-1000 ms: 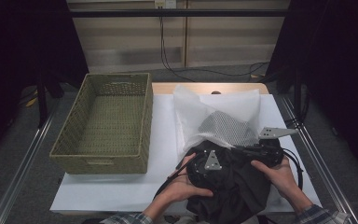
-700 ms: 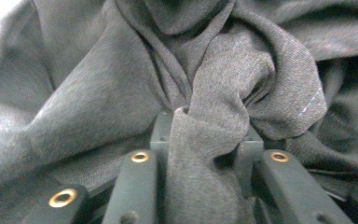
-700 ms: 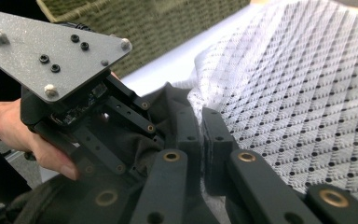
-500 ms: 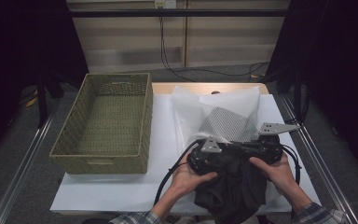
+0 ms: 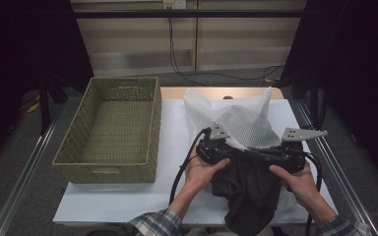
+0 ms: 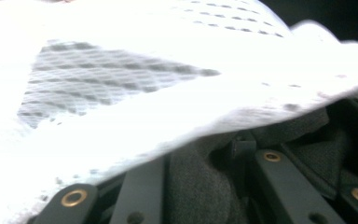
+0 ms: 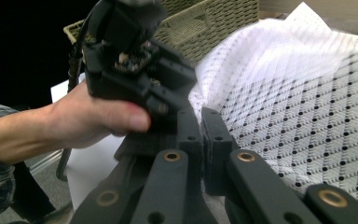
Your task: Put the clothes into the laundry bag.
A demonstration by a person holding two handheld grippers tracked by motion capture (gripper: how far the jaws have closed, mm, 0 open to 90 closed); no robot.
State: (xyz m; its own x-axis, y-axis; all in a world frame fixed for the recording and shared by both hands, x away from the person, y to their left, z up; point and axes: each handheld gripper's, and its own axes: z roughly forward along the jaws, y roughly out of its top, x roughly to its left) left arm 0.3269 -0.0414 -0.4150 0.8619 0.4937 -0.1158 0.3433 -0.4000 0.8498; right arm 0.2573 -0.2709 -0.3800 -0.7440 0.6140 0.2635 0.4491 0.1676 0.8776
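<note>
Right, both grippers are on the dark garment (image 5: 248, 189) at the near right of the white table (image 5: 174, 137); left gripper (image 5: 215, 150) holds the garment's upper left edge, right gripper (image 5: 288, 156) its upper right edge, so the top edge runs roughly level between them and the rest hangs down toward the person's side of the table; left jaws have just been closing, dark cloth sits between them in the left gripper view and they look pinched on it; right jaws stand pressed together on a fold of the same cloth (image 7: 140, 144) in the right gripper view; left hand (image 5: 202, 169) wraps its gripper from below, right hand (image 5: 298, 179) likewise; cable (image 5: 184, 164) loops down off the left gripper toward the table's near edge; plaid sleeves show at the bottom of the high view; just behind the garment lies a white mesh laundry bag (image 5: 236, 120), crumpled, mouth edge touching or overlapping the garment's top, cannot tell which; mesh with dark dots is close behind the jaws in the right gripper view (image 7: 307, 102); woven basket (image 5: 115, 130) stands on the left part of the table, well apart from the garment.
</note>
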